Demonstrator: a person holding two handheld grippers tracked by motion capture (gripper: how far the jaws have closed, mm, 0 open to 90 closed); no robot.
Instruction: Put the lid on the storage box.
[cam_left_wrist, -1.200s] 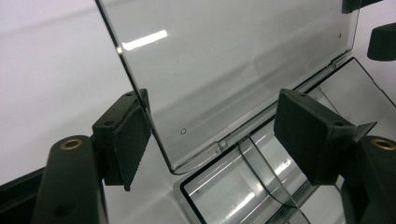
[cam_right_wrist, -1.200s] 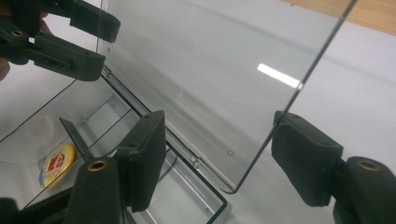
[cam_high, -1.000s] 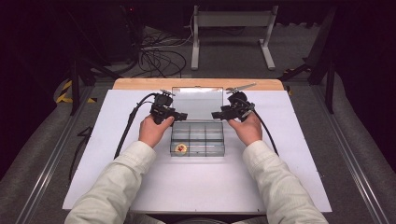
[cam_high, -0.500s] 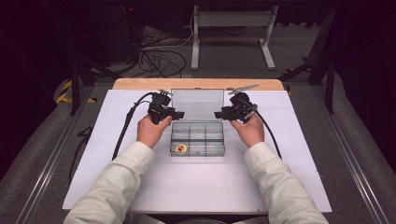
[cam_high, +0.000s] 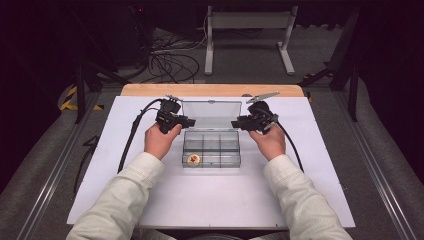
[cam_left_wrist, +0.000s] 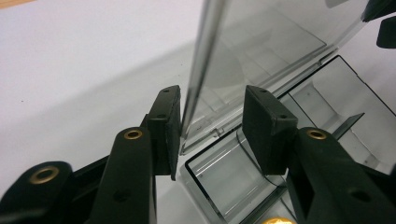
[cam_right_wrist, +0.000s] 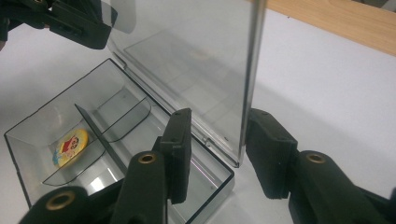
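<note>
A clear compartment box (cam_high: 212, 150) lies mid-table with its lid (cam_high: 212, 114) standing upright at the back. A small yellow cartoon badge (cam_high: 193, 159) rests in its front left compartment. My left gripper (cam_high: 192, 121) straddles the lid's left edge (cam_left_wrist: 201, 70); its jaws have just been closing, one pad (cam_left_wrist: 169, 121) is close beside the edge and the other stands apart. My right gripper (cam_high: 235, 122) straddles the lid's right edge (cam_right_wrist: 252, 70) the same way, jaws just closing, with a gap still showing at one pad (cam_right_wrist: 181, 149). The badge (cam_right_wrist: 71, 145) also shows there.
A white mat (cam_high: 150, 200) covers the table, with a wooden strip (cam_high: 210, 90) along the far edge. Black cables (cam_high: 132, 135) trail from both grippers across the mat. Beyond the table are floor cables and a metal stand (cam_high: 250, 30).
Both grippers' jaws have narrowed around the lid's side edges. The hands and the box have stayed in place.
</note>
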